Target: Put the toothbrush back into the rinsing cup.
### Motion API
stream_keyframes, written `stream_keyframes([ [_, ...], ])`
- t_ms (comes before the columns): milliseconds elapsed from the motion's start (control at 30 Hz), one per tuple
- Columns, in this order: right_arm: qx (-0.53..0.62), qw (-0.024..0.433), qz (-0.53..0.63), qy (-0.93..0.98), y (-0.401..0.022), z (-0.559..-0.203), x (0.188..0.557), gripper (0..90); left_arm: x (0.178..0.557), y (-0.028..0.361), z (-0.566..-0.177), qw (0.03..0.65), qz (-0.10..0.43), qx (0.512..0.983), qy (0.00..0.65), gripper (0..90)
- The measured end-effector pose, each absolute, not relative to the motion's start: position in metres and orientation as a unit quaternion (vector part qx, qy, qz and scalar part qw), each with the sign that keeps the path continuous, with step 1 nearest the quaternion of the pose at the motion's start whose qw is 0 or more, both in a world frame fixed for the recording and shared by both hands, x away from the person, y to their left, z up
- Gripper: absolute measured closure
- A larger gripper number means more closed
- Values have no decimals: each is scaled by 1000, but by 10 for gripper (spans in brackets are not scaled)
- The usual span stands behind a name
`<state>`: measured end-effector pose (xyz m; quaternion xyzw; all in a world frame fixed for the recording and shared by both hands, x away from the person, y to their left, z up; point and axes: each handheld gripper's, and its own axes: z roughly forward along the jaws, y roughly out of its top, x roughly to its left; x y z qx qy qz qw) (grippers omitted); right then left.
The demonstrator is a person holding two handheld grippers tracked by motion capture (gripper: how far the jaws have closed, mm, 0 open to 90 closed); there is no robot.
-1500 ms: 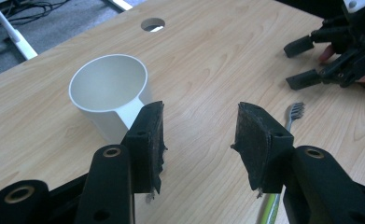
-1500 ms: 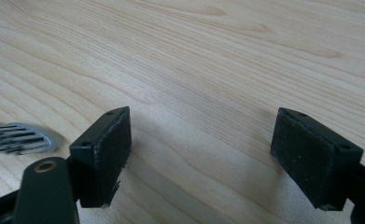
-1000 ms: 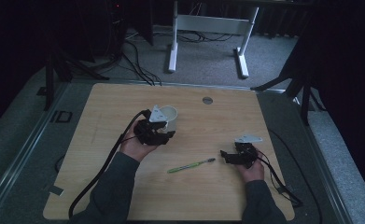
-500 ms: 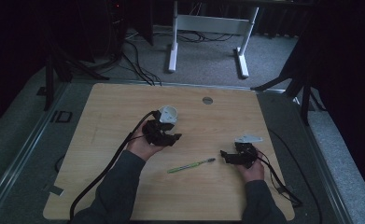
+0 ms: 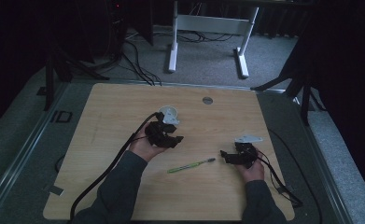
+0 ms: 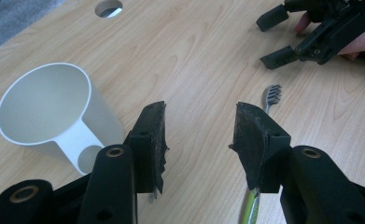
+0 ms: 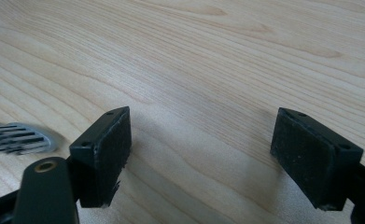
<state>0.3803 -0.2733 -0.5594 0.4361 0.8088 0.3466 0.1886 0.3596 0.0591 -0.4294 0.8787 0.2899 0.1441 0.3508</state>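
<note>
1. Left gripper [image 5: 170, 135] sits mid-table, just near of the white cup [image 5: 168, 113], with the person's hand wrapped under it.
2. Its jaws have just been narrowing, yet they stand apart with only bare wood between them in the left gripper view. Nothing is grasped.
3. The cup [image 6: 54, 114] stands upright on the table [image 5: 124, 102], mouth up, just left of the left jaw in the left gripper view. Its handle tab points toward the gripper. Whether the jaw touches the cup I cannot tell.
4. The toothbrush [image 5: 192, 165] lies flat between the two hands, green handle to the left, bristle head to the right, toward the right gripper [image 5: 228, 157].
5. In the left gripper view the toothbrush head [image 6: 272, 94] peeks out beyond the right jaw, and a strip of green handle shows below it.
6. Right gripper rests at the near right of the table, pointing left at the brush head.
7. Its jaws are spread wide over bare wood in the right gripper view. Released, holding nothing.
8. The bristles [image 7: 17, 137] show blurred at the left edge of that view, just outside the left jaw, not between the pads.
9. A round hole [image 5: 207, 100] sits in the far part of the tabletop, well apart from both hands.
</note>
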Motion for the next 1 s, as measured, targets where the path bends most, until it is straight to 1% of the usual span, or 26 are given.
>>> stream_keyframes([
  [1000, 436, 189, 347, 809, -273, -559, 380, 198, 358, 29, -458, 294, 104, 913, 264, 561],
])
